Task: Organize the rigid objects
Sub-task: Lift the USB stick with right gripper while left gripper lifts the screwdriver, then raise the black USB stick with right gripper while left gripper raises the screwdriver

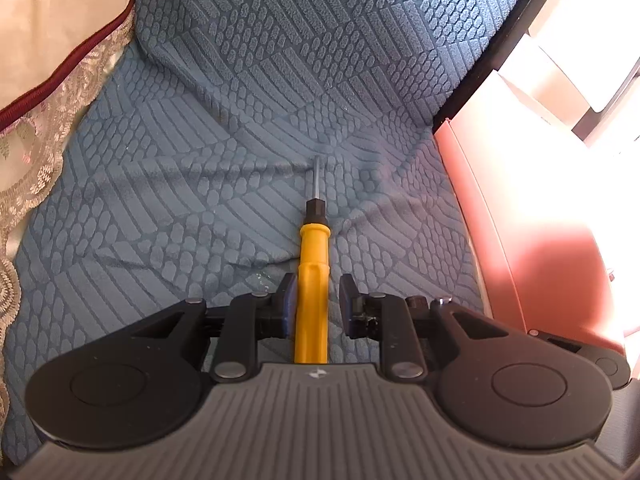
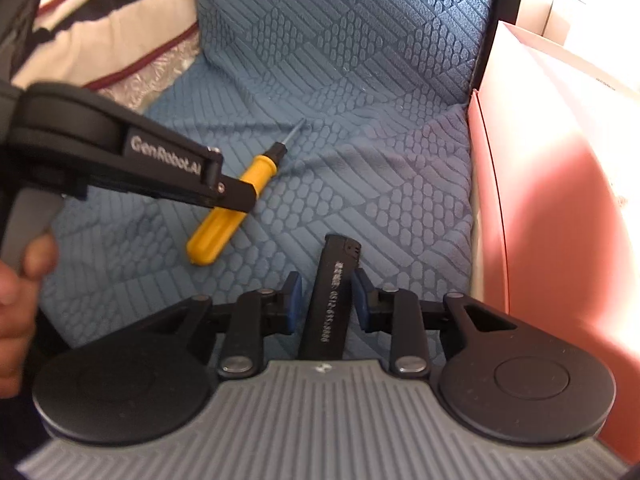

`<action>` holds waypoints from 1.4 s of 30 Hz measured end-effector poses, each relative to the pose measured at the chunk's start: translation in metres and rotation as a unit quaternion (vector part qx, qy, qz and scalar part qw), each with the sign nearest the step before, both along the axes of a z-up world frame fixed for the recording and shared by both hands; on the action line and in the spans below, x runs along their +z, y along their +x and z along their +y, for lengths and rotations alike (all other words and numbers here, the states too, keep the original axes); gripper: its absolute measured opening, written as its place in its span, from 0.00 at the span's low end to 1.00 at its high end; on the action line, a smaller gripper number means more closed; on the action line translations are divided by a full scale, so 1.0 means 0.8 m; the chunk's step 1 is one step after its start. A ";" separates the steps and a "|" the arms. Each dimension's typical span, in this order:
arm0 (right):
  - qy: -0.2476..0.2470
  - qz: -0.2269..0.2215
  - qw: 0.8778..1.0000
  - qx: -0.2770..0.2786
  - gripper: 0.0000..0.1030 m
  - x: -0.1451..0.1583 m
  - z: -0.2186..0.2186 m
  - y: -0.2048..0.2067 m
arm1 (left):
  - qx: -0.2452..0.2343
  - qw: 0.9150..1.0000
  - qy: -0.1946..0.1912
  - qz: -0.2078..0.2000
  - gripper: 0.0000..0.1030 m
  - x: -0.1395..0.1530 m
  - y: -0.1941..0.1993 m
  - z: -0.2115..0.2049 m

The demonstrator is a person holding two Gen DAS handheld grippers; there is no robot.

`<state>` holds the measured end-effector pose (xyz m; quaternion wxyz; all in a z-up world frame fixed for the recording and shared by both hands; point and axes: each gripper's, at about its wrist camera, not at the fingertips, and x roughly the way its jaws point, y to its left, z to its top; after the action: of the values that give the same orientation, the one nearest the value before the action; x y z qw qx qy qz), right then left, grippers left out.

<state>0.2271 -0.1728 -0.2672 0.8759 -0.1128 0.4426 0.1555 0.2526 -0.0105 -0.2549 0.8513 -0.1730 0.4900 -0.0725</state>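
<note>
A yellow-handled screwdriver (image 1: 311, 280) lies on the blue patterned seat cushion (image 1: 160, 200) with its tip pointing away. My left gripper (image 1: 318, 292) straddles the handle: the left pad rests against it and a gap shows at the right pad, so it is open. From the right wrist view the same screwdriver (image 2: 224, 220) lies flat under the left gripper (image 2: 240, 200). A black lighter (image 2: 330, 300) with white print lies between the fingers of my right gripper (image 2: 326, 292). A gap shows on its left side, so this gripper is open too.
A pink box wall (image 2: 540, 200) borders the cushion on the right. Cream cloth with maroon trim and lace (image 1: 48, 100) lies along the left edge. The cushioned backrest (image 1: 320, 20) rises behind. A person's hand (image 2: 16, 300) holds the left gripper's handle.
</note>
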 end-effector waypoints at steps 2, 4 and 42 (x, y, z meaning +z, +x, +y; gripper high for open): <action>-0.004 -0.003 1.000 0.003 0.30 0.000 0.000 -0.001 | 0.001 1.000 0.003 0.001 0.25 -0.001 0.001 0.000; 0.007 0.001 1.000 -0.007 0.26 0.001 -0.003 0.001 | 0.002 1.000 0.006 0.000 0.25 -0.002 0.003 0.000; 0.055 0.033 0.996 -0.054 0.11 0.015 -0.009 0.016 | -0.030 0.998 0.022 -0.041 0.21 0.014 0.005 -0.018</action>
<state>0.2396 -0.1797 -0.2556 0.8728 -0.0355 0.4676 0.1353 0.2567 -0.0246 -0.2439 0.8718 -0.1364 0.4608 -0.0946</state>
